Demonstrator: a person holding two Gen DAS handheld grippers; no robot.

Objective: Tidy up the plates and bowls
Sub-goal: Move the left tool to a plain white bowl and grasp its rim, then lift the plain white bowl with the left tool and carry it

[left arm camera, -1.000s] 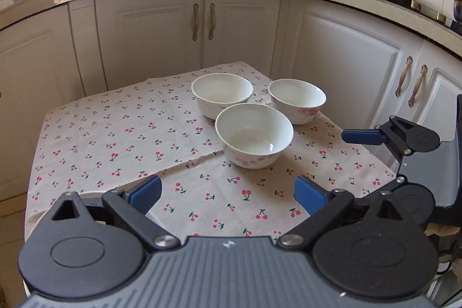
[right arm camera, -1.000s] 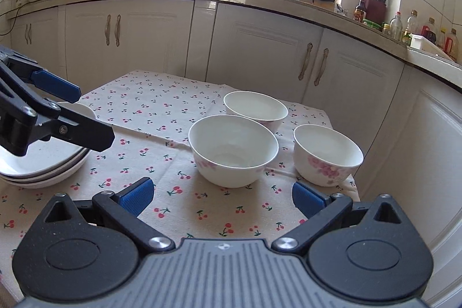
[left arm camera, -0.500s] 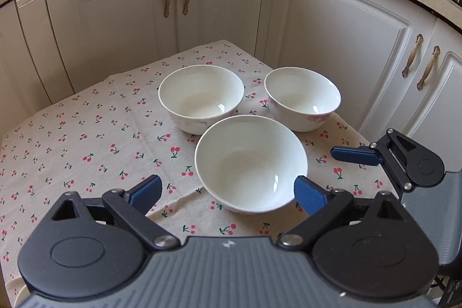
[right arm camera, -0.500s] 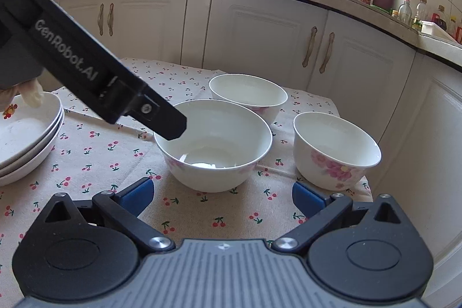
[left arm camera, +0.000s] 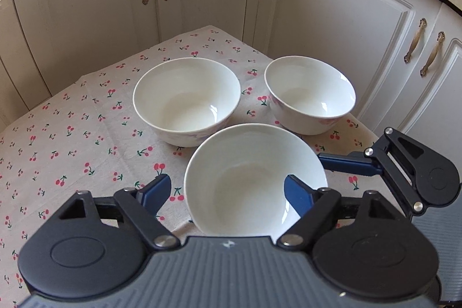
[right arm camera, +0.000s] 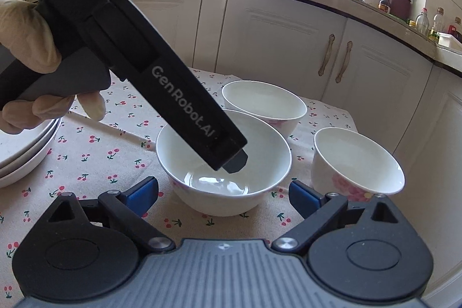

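Three white bowls stand on the cherry-print tablecloth [left arm camera: 72, 134]. The near bowl [left arm camera: 255, 181] lies between the fingers of my open left gripper [left arm camera: 228, 194]; the right finger reaches down inside it and the left finger stays outside its rim. The far-left bowl [left arm camera: 186, 100] and the far-right bowl [left arm camera: 310, 94] stand behind it. In the right wrist view my open right gripper [right arm camera: 223, 194] sits just in front of the same near bowl [right arm camera: 223, 163], with the left gripper's body above it. A stack of white plates [right arm camera: 23, 152] lies at the left.
White cabinet doors [left arm camera: 332, 28] close in behind and to the right of the table. The table's right edge [left arm camera: 363, 132] runs just past the far-right bowl. A gloved hand [right arm camera: 31, 54] holds the left gripper. Bottles stand on the counter [right arm camera: 427, 25].
My left gripper has moved forward and down over the near bowl, so that its fingers now straddle the rim. My right gripper has moved a little closer to the bowls.
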